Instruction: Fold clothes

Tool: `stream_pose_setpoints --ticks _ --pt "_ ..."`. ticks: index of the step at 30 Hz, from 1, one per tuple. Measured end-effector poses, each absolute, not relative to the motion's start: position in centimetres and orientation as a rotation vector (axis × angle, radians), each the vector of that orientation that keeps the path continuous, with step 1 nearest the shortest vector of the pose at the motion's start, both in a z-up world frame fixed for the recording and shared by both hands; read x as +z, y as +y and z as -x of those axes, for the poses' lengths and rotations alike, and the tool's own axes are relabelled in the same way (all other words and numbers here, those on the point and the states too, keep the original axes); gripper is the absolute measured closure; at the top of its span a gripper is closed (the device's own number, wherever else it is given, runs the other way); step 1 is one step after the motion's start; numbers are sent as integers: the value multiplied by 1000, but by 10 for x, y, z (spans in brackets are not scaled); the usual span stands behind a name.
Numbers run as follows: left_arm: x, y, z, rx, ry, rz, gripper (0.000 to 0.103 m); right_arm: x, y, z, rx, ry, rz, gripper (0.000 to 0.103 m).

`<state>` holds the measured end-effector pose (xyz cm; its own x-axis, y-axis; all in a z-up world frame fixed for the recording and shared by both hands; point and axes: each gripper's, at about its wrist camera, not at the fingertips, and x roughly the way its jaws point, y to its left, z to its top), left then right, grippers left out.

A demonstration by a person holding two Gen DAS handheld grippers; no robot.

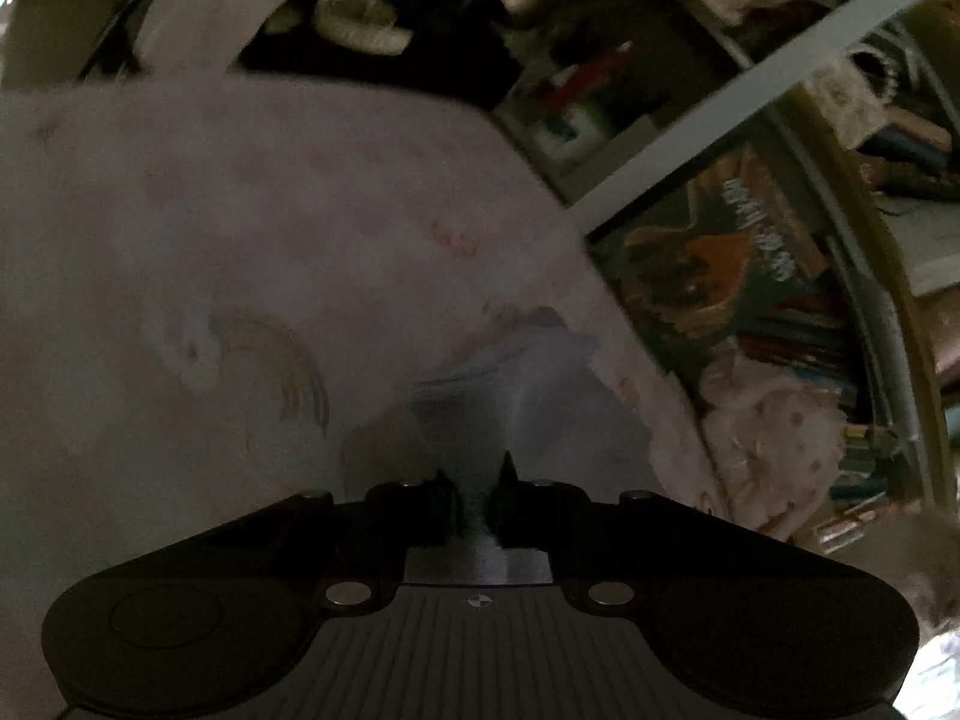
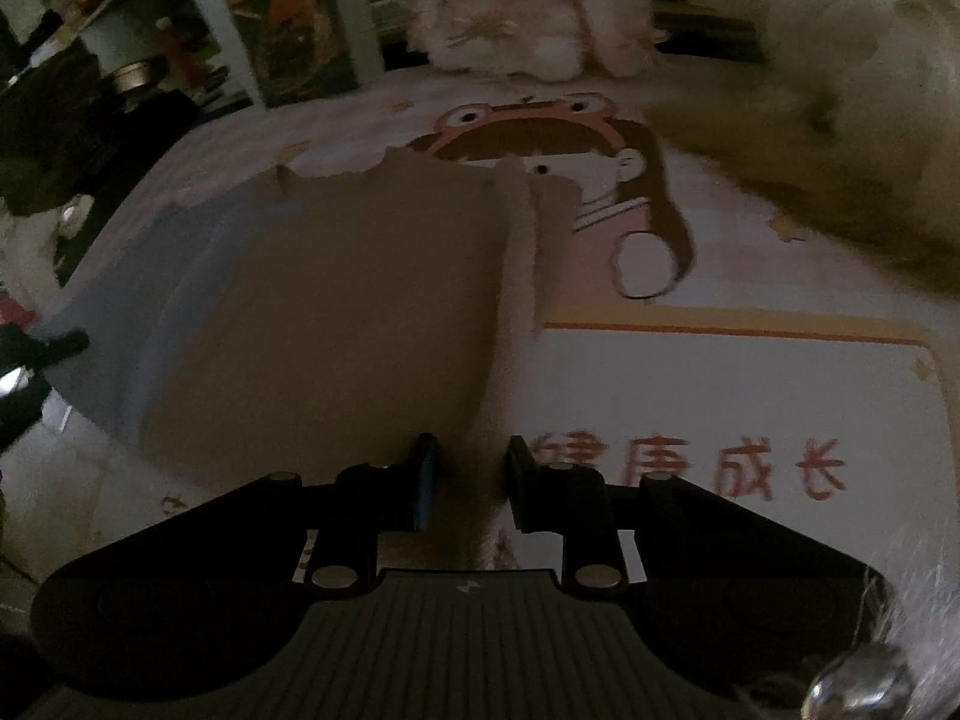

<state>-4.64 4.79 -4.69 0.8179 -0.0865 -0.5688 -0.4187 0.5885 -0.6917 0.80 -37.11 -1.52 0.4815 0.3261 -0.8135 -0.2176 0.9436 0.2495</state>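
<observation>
Garment: a pale grey-blue cloth (image 2: 336, 300) with a tan-shaded panel lies spread on the printed bed sheet (image 2: 720, 372), in front of a plush toy (image 2: 528, 12) at the far edge.
Left grip: my left gripper (image 1: 480, 480) has its jaws drawn close on a bunched tuft of the cloth, which rises out of them in a soft peak.
Right grip: my right gripper (image 2: 468, 462) stands narrow over the near hem; fabric runs between the jaws, and I judge it pinched, though the dim light leaves the contact itself unclear.
Handling: I read the cloth as light, limp and thin. It gathers where it is pinched and drapes with no stiffness, so it should sag and twist between two holds unless kept lightly taut.
Where to hold: corners or hem, both layers together; a pinch in mid-panel would only pucker it.
Risk: the sheet beneath is soft too, and a low pinch could catch it along with the garment.
Stage: cloth held at two points, which fits either lifting an edge over or laying one down.
</observation>
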Motion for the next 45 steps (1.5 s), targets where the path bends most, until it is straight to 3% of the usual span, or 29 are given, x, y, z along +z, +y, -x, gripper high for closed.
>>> stream_pose_setpoints --ticks 12,25,34,45 --pt "-73 76 44 194 612 1069 85 -15 -338 -8 363 997 -36 79" --pt "-69 80 37 226 594 1067 93 -14 -332 -3 376 1003 -3 78" --pt "-54 78 38 251 568 1012 94 -8 -325 6 464 955 132 70" --pt "-8 43 38 245 507 876 94 -14 -341 -17 569 968 36 73"
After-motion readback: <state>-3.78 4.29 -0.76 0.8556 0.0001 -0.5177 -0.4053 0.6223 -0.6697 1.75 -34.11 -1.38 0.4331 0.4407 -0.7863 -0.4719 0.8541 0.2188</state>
